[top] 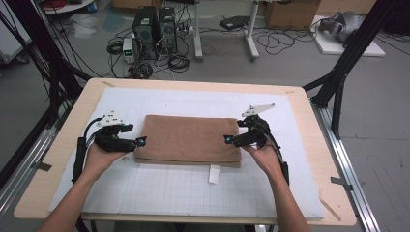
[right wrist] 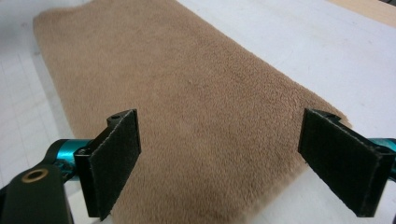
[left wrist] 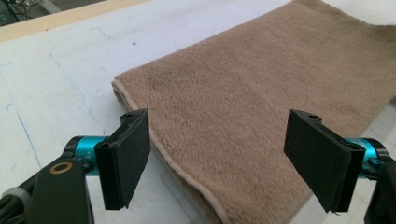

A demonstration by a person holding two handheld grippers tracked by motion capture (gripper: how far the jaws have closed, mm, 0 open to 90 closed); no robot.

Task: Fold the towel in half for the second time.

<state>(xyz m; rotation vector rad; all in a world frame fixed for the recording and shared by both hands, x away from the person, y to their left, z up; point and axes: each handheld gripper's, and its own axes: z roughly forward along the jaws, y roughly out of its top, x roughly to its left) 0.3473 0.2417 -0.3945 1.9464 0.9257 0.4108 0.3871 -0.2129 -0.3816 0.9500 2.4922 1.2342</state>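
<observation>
Flanking the folded towel (top: pixel 188 137): white tag (top: pixel 213 174) (near edge), grid mat (top: pixel 159 193).

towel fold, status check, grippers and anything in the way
Left gripper and right gripper both open, nothing held, one at each short end. Brown towel folded flat on white mat. Nothing in the way.

Each black gripper (left wrist: pixel 217 154) has teal barrels and trailing cables.
</observation>
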